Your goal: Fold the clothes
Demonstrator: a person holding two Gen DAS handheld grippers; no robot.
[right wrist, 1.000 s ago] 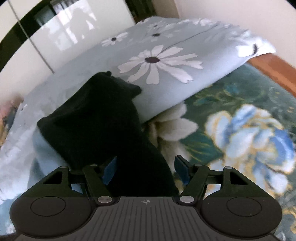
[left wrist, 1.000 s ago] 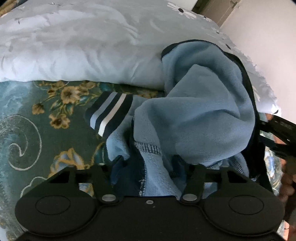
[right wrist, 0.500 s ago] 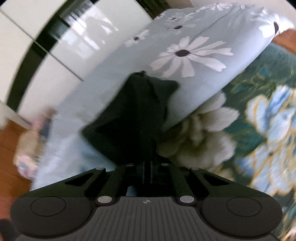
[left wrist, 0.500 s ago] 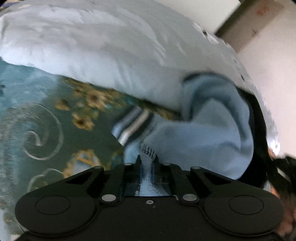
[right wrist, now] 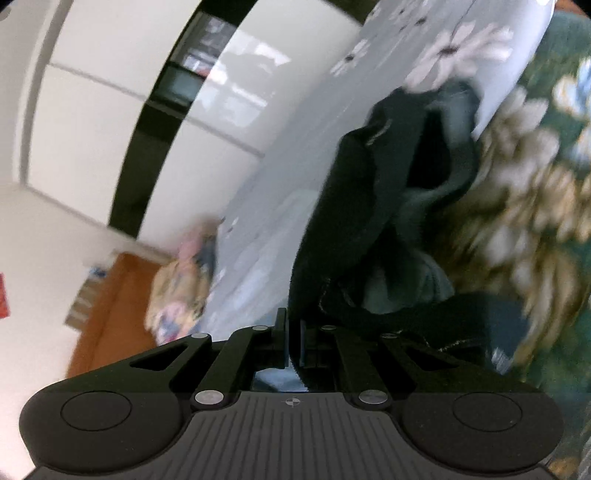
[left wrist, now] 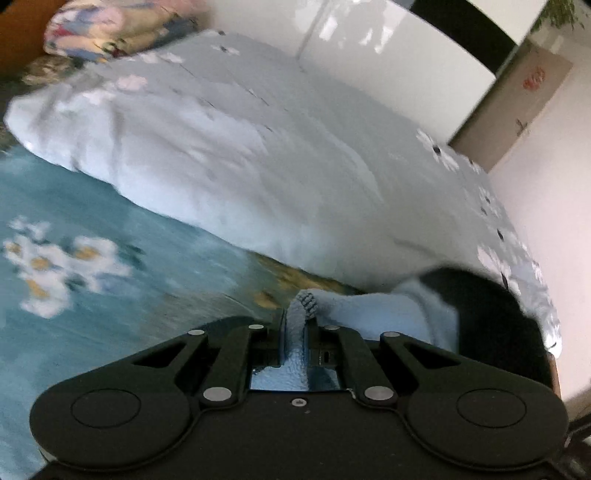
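A garment with a light blue fleece lining (left wrist: 384, 310) and a dark outer side (right wrist: 373, 192) hangs between both grippers over the bed. My left gripper (left wrist: 295, 325) is shut on a stitched blue hem, which sticks up between its jaws. In the right wrist view my right gripper (right wrist: 293, 332) is shut on a dark fold of the same garment, which stretches away up and to the right. The striped cuff is out of sight.
A pale blue daisy-print duvet (left wrist: 229, 155) lies bunched across the bed, over a teal floral bedspread (left wrist: 92, 280). A patterned pillow (left wrist: 96, 29) sits at the far end. Glossy white wardrobe doors (right wrist: 88, 122) and a wooden floor (right wrist: 110, 314) lie beyond.
Both grippers closed on the garment and lifted it off the bed, swinging sideways. Both views have tilted and blurred, and the wardrobe has come into sight.
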